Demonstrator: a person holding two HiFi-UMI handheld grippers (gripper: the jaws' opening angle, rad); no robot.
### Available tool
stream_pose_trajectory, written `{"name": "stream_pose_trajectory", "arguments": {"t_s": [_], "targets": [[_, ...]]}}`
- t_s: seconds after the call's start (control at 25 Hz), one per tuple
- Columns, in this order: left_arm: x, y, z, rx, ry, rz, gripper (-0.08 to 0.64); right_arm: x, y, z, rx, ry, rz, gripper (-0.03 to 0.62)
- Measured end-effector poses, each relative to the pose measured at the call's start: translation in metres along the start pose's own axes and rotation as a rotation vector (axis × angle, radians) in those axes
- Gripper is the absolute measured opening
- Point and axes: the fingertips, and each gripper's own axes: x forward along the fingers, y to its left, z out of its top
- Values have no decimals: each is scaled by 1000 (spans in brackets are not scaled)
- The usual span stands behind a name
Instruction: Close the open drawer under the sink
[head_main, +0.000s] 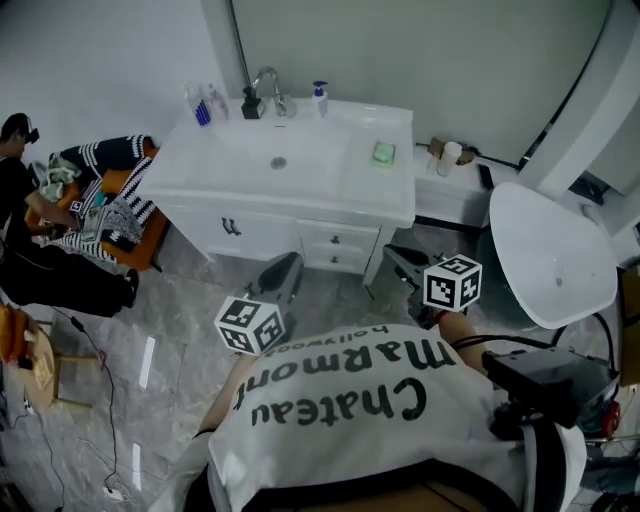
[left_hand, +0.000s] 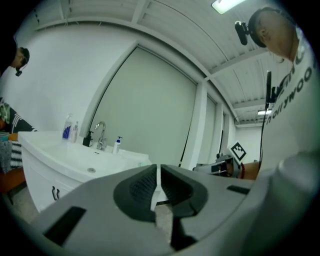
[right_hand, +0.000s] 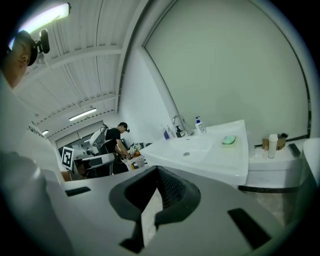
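The ribbed dark jaws of the left gripper (left_hand: 157, 169) and the right gripper (right_hand: 156, 171) are closed on nothing. Ahead and below them, under the glossy white sink (head_main: 230, 168), the flat drawer (head_main: 357, 244) with its small dark knob (head_main: 336, 240) seems flush.

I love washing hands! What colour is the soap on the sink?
The soap is pale green; the head view shows it best.

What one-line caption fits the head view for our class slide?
Left gripper and right gripper, both empty, hover before the white sink cabinet; its drawer looks closed.
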Motion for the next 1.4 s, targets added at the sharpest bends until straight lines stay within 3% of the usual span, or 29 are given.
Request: {"name": "stream_pose_trajectory", "arguments": {"t_s": [0.24,0.52,1.4], "targets": [[-8,3,-10,-43,3,51,29,-3,-4,-11,6,25,9,11],[2,-2,-4,-39,3,53,29,-2,-7,-12,-51,54,26,11],[6,-6,-21,-66,39,59,29,-12,-20,-27,-53,82,3,11]]}}
